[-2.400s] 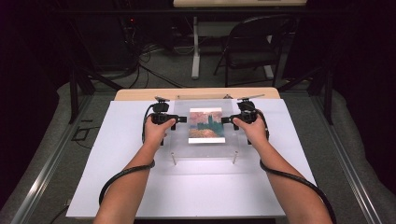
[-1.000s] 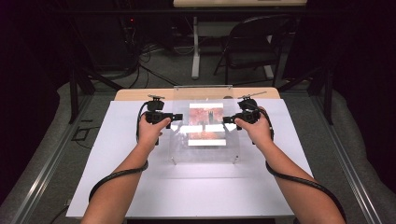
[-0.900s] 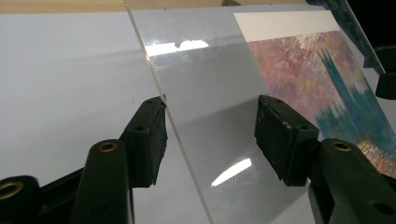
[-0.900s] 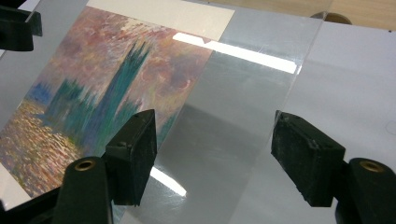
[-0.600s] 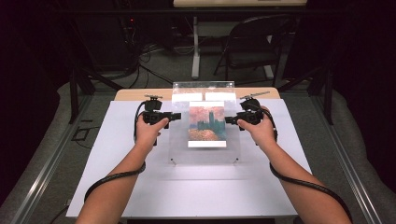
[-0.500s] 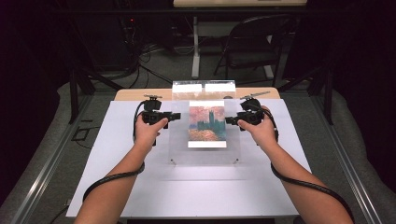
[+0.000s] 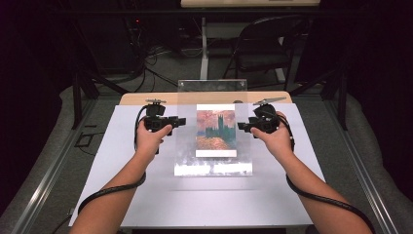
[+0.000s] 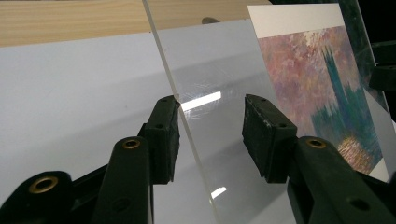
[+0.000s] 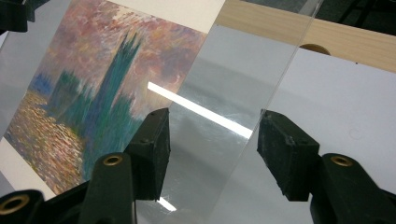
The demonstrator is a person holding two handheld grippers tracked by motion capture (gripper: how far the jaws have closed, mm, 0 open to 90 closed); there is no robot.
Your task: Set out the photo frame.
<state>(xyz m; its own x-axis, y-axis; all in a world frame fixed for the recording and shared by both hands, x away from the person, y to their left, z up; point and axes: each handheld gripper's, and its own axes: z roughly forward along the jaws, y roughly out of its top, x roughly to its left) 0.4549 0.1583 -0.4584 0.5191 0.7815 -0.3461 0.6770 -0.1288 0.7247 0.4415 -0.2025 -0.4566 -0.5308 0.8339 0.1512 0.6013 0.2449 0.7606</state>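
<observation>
A clear acrylic sheet [image 7: 185, 146] carrying a painted print [image 7: 215, 131] stands tilted on the white table cover. Its near edge rests on the cover and its far edge is raised. My left gripper [image 7: 181, 122] is at the sheet's left edge and my right gripper [image 7: 242, 127] at its right edge. In the left gripper view the sheet's edge [image 8: 187, 135] runs between the jaws of the left gripper [image 8: 210, 121], touching one pad, with a gap to the other. The right gripper [image 9: 212, 135] straddles the opposite edge [image 9: 275, 88] the same way. Both pairs of jaws have just been closing around the sheet.
The white cover [image 7: 122, 161] lies on a wooden table whose far strip [image 7: 146, 99] shows behind the sheet. A black chair [image 7: 263, 48] and floor cables [image 7: 160, 58] sit beyond the table. Each gripper's cable trails back along the forearm.
The sheet's far edge has swung up from nearly flat to steeply tilted. Both hands have risen with it, and both pairs of jaws stand narrower.
</observation>
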